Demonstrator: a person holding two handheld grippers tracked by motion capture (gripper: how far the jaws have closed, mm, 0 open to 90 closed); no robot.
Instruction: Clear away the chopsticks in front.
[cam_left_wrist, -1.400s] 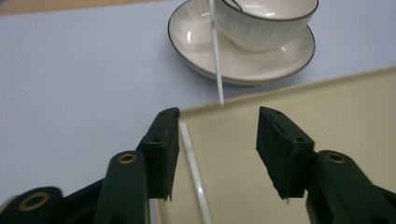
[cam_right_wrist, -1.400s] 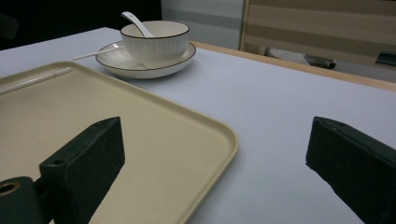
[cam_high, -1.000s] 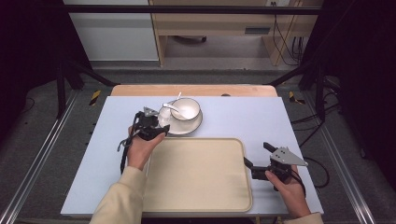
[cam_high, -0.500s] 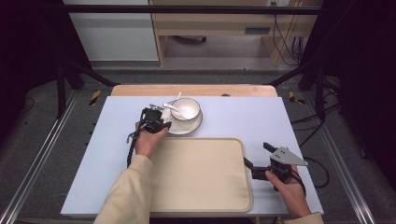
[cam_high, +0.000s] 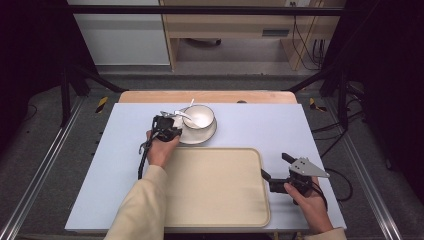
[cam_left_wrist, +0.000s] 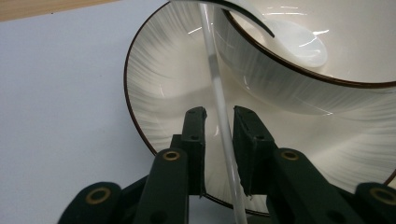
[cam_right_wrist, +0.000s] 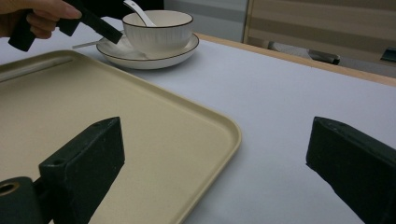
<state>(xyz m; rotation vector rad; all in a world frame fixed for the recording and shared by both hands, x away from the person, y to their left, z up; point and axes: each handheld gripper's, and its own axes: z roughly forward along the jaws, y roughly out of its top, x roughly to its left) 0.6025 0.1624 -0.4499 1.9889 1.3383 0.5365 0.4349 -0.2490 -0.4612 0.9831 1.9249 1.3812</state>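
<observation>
A white bowl with a dark rim stands on a matching plate at the back of the table, with a white spoon resting in it. My left gripper is at the plate's left edge. In the left gripper view its jaws hang over the plate, and a thin white handle runs between the left gripper's fingertips with a narrow gap on each side. My right gripper is wide open at the right edge of the beige tray; that edge lies between its jaws.
The tray lies on a pale blue mat that covers the table. A wooden strip runs along the far edge. Black frame posts stand at both sides, and cables lie on the floor beyond.
My left gripper has moved right and forward, from beside the plate to over its left edge, around the white handle. The right gripper has stayed put.
</observation>
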